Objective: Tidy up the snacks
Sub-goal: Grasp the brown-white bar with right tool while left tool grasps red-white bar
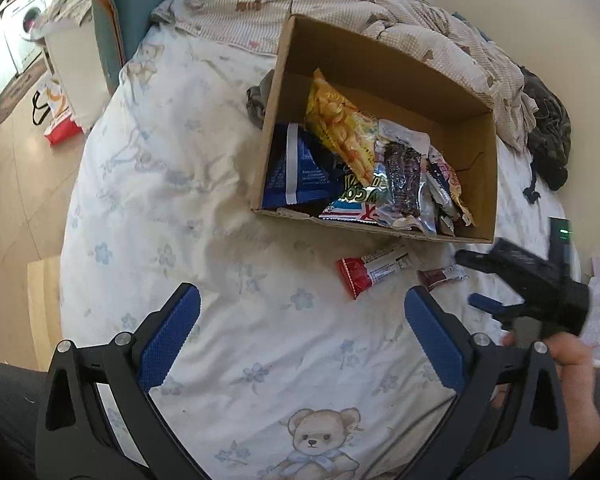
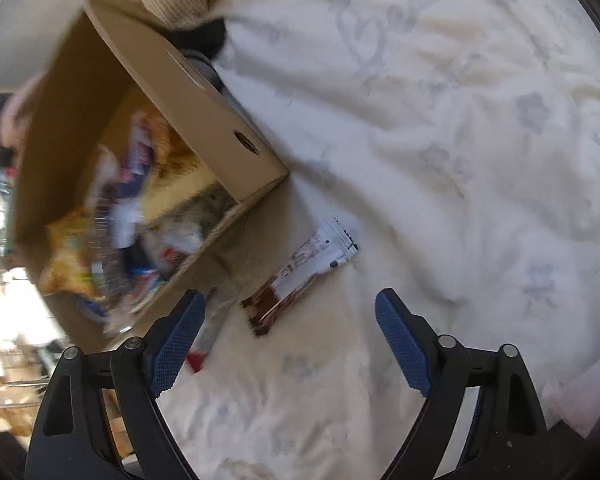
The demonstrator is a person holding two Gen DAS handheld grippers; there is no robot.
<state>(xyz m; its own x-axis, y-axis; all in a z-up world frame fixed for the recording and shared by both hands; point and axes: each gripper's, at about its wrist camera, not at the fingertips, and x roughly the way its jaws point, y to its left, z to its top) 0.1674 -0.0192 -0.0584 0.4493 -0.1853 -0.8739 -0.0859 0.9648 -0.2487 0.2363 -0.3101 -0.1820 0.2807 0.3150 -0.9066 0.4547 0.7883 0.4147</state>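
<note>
The left claw (image 1: 300,328) hangs over the bear-print bedsheet (image 1: 204,208) with its 2 blue pads spread wide and nothing between them. Ahead of its fingertips, slightly toward its right pad, lies a red-and-white snack bar (image 1: 374,270), loose on the sheet. Just beyond that, a smaller dark-red wrapper (image 1: 442,276) lies beside it, near the corner of the cardboard box (image 1: 384,64). The box sits farther ahead of the left claw, open-topped, holding a yellow chip bag (image 1: 336,124), a blue packet (image 1: 296,168) and several other wrappers.

The right claw (image 2: 290,314) also stands apart and empty, tilted down at the sheet. A brown-and-white snack bar (image 2: 300,276) lies just ahead of the gap between its pads, not touched by either. The red-ended bar (image 2: 206,340) is partly hidden behind its left pad. The box's near wall (image 2: 188,80) rises ahead and to the left of this claw; the view there is blurred.

In the left wrist view, the right claw (image 1: 488,280) appears off to the right, carried by a hand (image 1: 572,354).
</note>
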